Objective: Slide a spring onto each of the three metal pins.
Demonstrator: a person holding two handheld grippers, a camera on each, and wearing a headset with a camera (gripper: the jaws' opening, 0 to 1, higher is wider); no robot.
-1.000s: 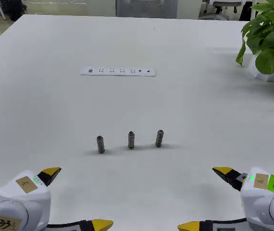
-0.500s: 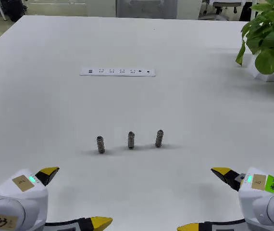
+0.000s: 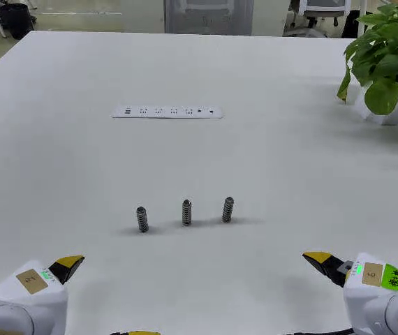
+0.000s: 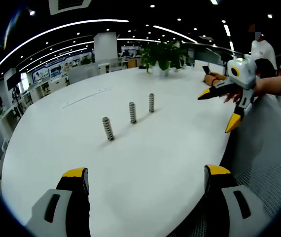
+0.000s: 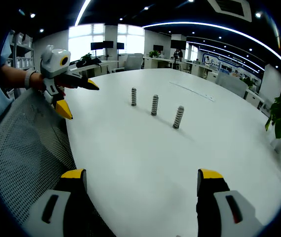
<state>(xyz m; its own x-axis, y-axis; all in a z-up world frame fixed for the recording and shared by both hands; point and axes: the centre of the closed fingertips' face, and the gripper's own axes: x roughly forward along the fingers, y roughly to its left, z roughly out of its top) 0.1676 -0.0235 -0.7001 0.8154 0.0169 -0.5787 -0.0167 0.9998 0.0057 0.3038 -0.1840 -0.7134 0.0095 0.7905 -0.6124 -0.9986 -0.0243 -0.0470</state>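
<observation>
A wide white counter (image 3: 290,174) takes up most of the head view. A leafy green plant (image 3: 387,56) in a white pot stands at the counter's 2 o'clock corner. A long white power strip (image 3: 167,112) lies flat at about 12 o'clock, well beyond the middle.

The left tongs (image 4: 145,172) sit at 7 o'clock of the head view and the right tongs (image 5: 142,174) at 5 o'clock. Both are at the near edge of the counter, well apart from each other. Each pair has white bodies and yellow-tipped black jaws, and each pair's jaws are spread wide apart. In the left gripper view the right tongs come in at 2 o'clock, held in a hand (image 4: 259,86). In the right gripper view the left tongs show at 10 o'clock.

Three small coiled springs stand upright in a short row near the middle of the counter, between the tongs and the power strip. They are the left spring (image 3: 142,219), the middle spring (image 3: 186,212) and the right spring (image 3: 227,209). They are near one another but apart, the row climbing slightly toward 3 o'clock. Each probably sits over a pin, though at this size the pins themselves cannot be made out.
</observation>
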